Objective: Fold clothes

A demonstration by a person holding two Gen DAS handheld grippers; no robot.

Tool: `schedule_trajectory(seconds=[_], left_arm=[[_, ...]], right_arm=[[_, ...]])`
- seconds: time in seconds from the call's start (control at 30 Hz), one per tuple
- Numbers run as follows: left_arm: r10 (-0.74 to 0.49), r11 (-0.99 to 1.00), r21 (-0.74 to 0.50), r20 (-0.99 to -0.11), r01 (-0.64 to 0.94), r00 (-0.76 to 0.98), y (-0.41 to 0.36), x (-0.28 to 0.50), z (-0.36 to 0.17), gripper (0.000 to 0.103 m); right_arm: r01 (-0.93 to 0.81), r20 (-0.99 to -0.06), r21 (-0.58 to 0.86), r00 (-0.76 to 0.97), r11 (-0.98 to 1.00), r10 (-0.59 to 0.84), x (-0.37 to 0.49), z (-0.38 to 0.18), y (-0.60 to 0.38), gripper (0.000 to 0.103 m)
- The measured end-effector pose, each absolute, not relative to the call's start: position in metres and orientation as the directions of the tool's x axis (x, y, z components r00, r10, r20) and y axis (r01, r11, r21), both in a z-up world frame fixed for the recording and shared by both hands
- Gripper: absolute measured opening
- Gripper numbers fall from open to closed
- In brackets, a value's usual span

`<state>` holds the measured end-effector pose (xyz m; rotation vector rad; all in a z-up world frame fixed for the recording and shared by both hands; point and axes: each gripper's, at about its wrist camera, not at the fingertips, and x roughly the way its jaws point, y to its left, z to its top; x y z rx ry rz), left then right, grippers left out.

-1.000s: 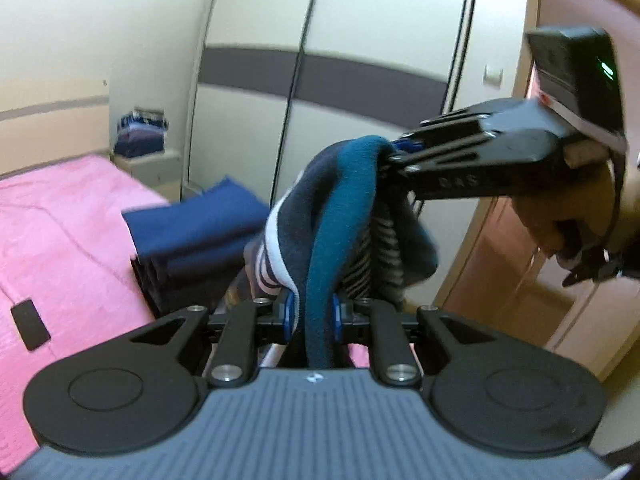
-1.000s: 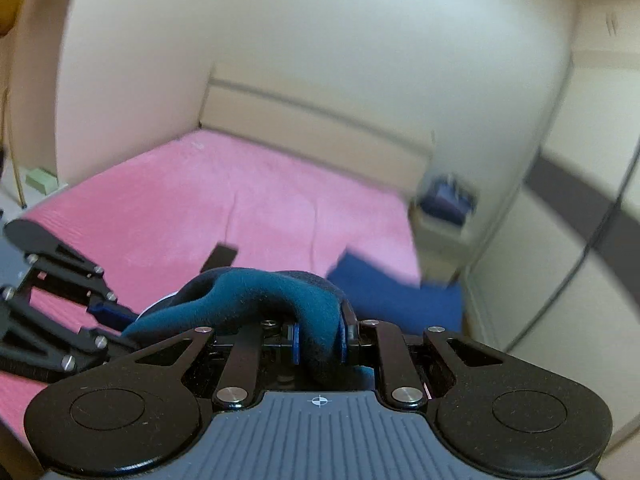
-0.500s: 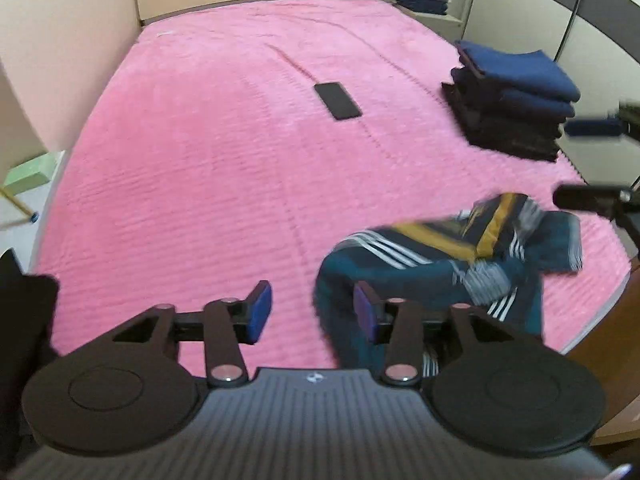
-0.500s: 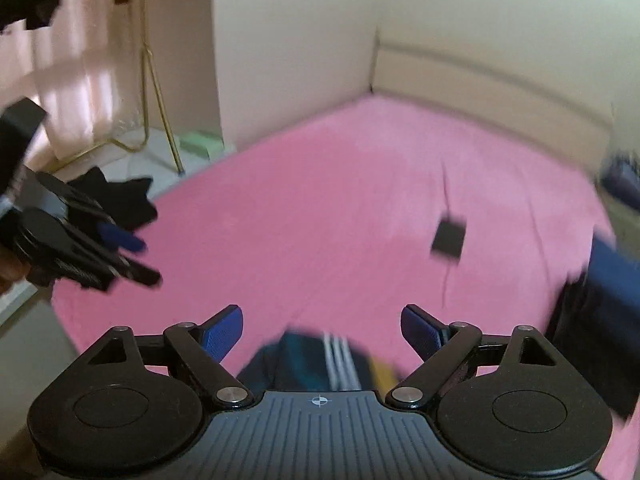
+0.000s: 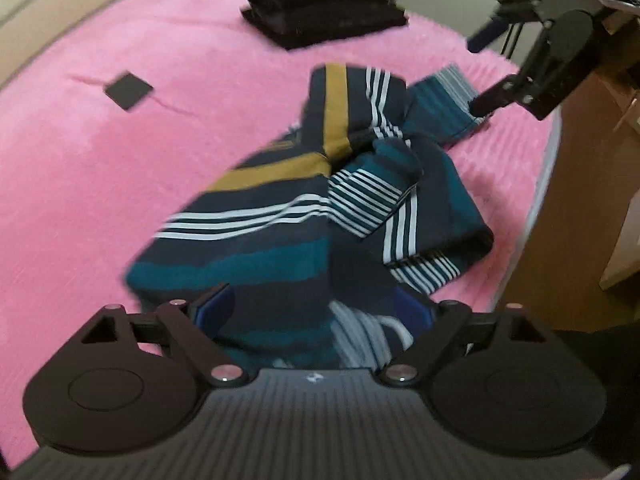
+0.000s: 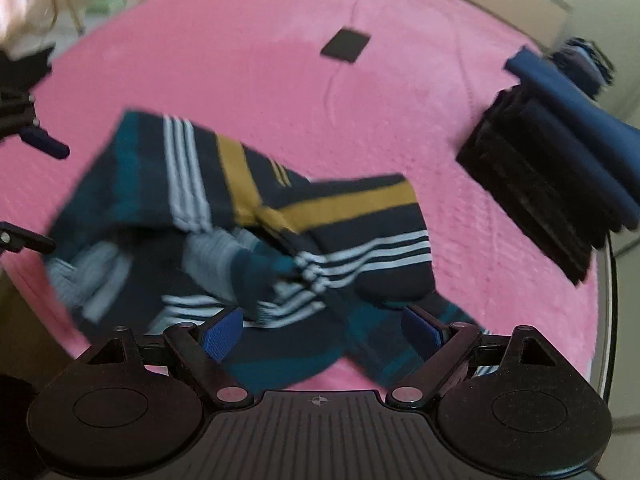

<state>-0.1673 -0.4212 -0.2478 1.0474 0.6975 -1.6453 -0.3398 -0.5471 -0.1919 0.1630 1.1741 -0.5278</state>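
Both tongs hang released over the bed: my left tongs (image 5: pixel 316 308) have their blue pads spread wide with cloth lying under the gap, not pinched, and my right tongs (image 6: pixel 322 330) are just as wide apart, gripping nothing. The striped garment (image 5: pixel 320 216) lies crumpled on the pink bed (image 5: pixel 100 168), filling the centre and lower middle of the left wrist view and the centre-left of the right wrist view. Its long axis runs roughly from the lower left of the left view up toward the upper right, where the right tongs show at the top right corner, just past the grey striped end. The near edge of the heap sits right under both sets of pads, so I judge either hand can reach a hem; the left seems nearer the teal-banded end, the right nearer the mustard-banded flap. A stack of folded clothes (image 6: pixel 560 184) sits well apart at the right of the right view, and a small dark flat object (image 6: pixel 346 46) lies further up the bed. Compared with a second ago, when both tongs clamped the garment in the air, it is now dropped onto the bed and both are let go.
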Motion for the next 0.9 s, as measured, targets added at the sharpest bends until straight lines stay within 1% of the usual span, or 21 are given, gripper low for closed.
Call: schedule_trajectory(seconds=[0.07,0.1,0.13,0.23,0.4,0.53,0.57,0.6,0.63,0.67,0.7,0.73,0.77,0.8,0.83,0.9], left_arm=[[-0.427,-0.326,0.106,-0.903,0.940,-0.046,-0.446,-0.183,-0.268,0.081],[-0.423,-0.337,0.132,-0.906,0.932,-0.024,-0.457,-0.190,-0.274,0.076],[-0.420,-0.349,0.158,-0.907,0.924,-0.004,-0.467,-0.197,-0.278,0.074],[-0.469,-0.383,0.177,-0.883,0.907,-0.026,-0.495,-0.212,-0.273,0.074],[-0.546,-0.549,0.255,-0.831,0.796,-0.110,-0.537,-0.261,-0.273,0.074],[-0.515,-0.756,0.333,-0.834,0.564,-0.198,-0.554,-0.323,-0.294,0.073],[-0.500,-0.805,0.371,-0.844,0.463,-0.193,-0.554,-0.337,-0.306,0.073],[-0.492,-0.838,0.411,-0.853,0.359,-0.173,-0.552,-0.349,-0.321,0.065],[-0.479,-0.855,0.421,-0.865,0.302,-0.148,-0.553,-0.355,-0.332,0.051],[-0.465,-0.869,0.426,-0.877,0.253,-0.120,-0.554,-0.361,-0.343,0.041],[-0.449,-0.878,0.417,-0.887,0.234,-0.105,-0.556,-0.362,-0.348,0.028],[-0.451,-0.874,0.414,-0.886,0.254,-0.107,-0.558,-0.358,-0.343,0.017],[-0.456,-0.867,0.412,-0.883,0.280,-0.112,-0.560,-0.353,-0.337,0.011],[-0.461,-0.859,0.410,-0.880,0.306,-0.117,-0.562,-0.349,-0.331,0.008],[-0.466,-0.851,0.407,-0.876,0.331,-0.122,-0.564,-0.344,-0.324,0.008],[-0.501,-0.791,0.381,-0.853,0.478,-0.149,-0.576,-0.319,-0.289,0.008]], right_arm=[[0.419,-0.917,-0.179,0.256,0.890,-0.305,-0.343,-0.225,-0.568,0.089],[0.396,-0.918,-0.190,0.253,0.898,-0.306,-0.345,-0.241,-0.577,0.089],[0.383,-0.919,-0.198,0.248,0.902,-0.307,-0.347,-0.254,-0.587,0.089],[0.371,-0.923,-0.209,0.230,0.905,-0.308,-0.353,-0.283,-0.618,0.089],[0.571,-0.920,-0.129,0.236,0.811,-0.313,-0.398,-0.283,-0.643,0.089],[0.701,-0.927,-0.084,0.205,0.708,-0.313,-0.447,-0.279,-0.629,0.089],[0.721,-0.931,-0.084,0.189,0.688,-0.312,-0.457,-0.279,-0.625,0.089],[0.741,-0.935,-0.082,0.174,0.666,-0.309,-0.467,-0.279,-0.620,0.089],[0.762,-0.939,-0.079,0.160,0.643,-0.306,-0.477,-0.279,-0.616,0.089],[0.780,-0.941,-0.076,0.149,0.621,-0.303,-0.485,-0.279,-0.612,0.089],[0.796,-0.944,-0.073,0.139,0.600,-0.300,-0.492,-0.278,-0.608,0.089],[0.812,-0.946,-0.070,0.130,0.579,-0.297,-0.499,-0.277,-0.605,0.089],[0.823,-0.947,-0.066,0.126,0.564,-0.295,-0.503,-0.276,-0.601,0.089],[0.832,-0.947,-0.061,0.125,0.552,-0.294,-0.506,-0.275,-0.598,0.089],[0.838,-0.947,-0.053,0.130,0.543,-0.293,-0.507,-0.274,-0.595,0.089],[0.845,-0.945,-0.031,0.149,0.534,-0.291,-0.503,-0.270,-0.590,0.089]])
